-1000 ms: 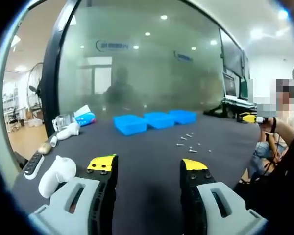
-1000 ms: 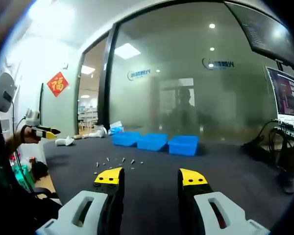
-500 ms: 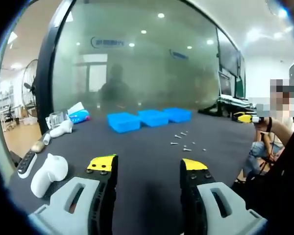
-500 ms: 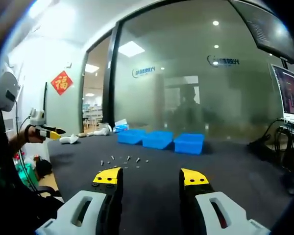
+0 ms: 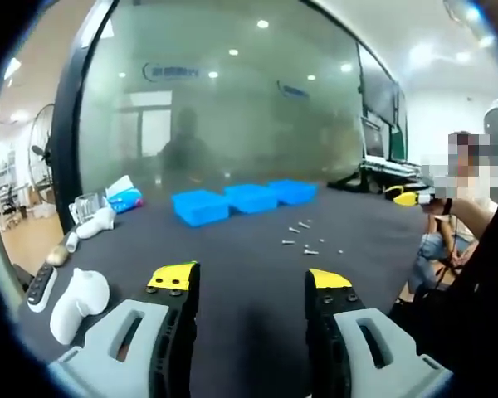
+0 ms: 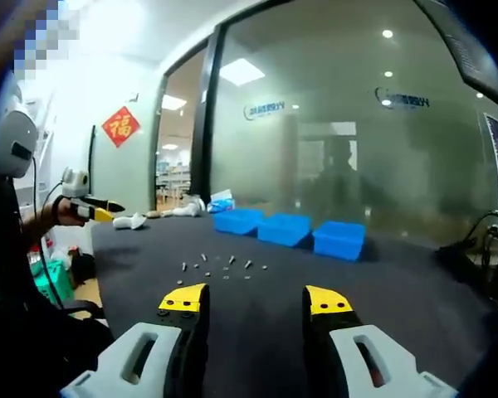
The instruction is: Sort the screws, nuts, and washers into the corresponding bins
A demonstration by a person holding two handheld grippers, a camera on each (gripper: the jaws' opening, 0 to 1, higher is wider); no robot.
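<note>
Three blue bins (image 5: 201, 206) stand in a row at the far side of the dark table (image 5: 249, 249); the right gripper view shows the bins (image 6: 286, 229) too. Several small screws, nuts and washers (image 5: 303, 240) lie scattered in front of them, and the hardware (image 6: 224, 267) is loose on the mat. My left gripper (image 5: 251, 282) hangs open over the near table with nothing between its yellow-tipped jaws. My right gripper (image 6: 255, 300) is open and empty as well. Each gripper also appears in the other's view, hand-held off the table's side: the right gripper (image 5: 396, 196) and the left gripper (image 6: 109, 208).
A white controller (image 5: 79, 294) and a dark remote (image 5: 40, 286) lie near the table's left edge. More white items (image 5: 95, 224) and a blue tissue pack (image 5: 120, 195) sit farther back. A frosted glass wall (image 5: 232, 108) rises behind the table. A person (image 5: 469, 240) stands at the right.
Both cameras have drifted: the bins and hardware slid left in the left gripper view and right in the right gripper view. Nothing on the table has moved; both grippers stay open.
</note>
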